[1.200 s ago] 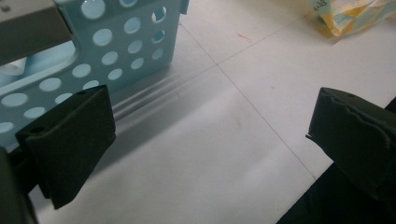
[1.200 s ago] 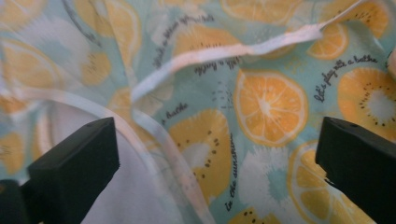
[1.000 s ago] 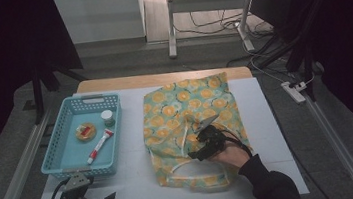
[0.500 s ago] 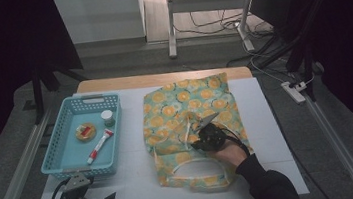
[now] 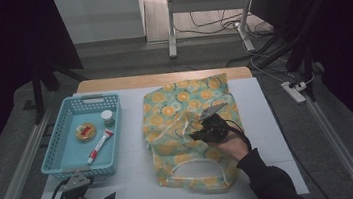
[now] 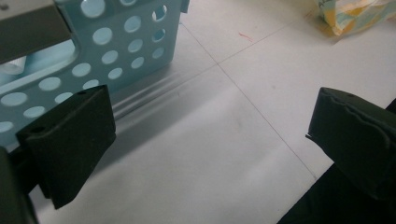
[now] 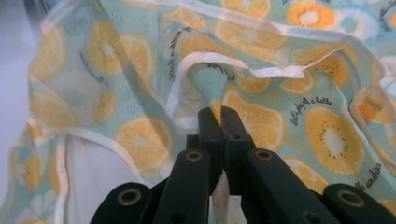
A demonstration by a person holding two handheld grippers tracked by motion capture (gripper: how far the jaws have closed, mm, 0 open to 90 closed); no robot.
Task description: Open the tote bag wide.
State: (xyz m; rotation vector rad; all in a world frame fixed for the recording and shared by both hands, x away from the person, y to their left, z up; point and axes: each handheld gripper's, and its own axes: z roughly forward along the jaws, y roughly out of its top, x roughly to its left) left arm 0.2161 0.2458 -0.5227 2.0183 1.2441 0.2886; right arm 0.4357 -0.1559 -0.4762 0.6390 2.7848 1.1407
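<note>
A white table (image 5: 139, 184) with a wooden far edge carried a blue perforated basket (image 5: 56, 166) on its left half. A fruit-print cloth bag (image 5: 176, 114) lay spread beside it, across the table's middle and a little apart from the basket. The near left corner of the tabletop lay bare.

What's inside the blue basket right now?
In the blue basket lie a small white-capped jar, a round orange-topped item and a red and white tube. The near wall hides part of its floor, so anything there cannot be seen.
</note>
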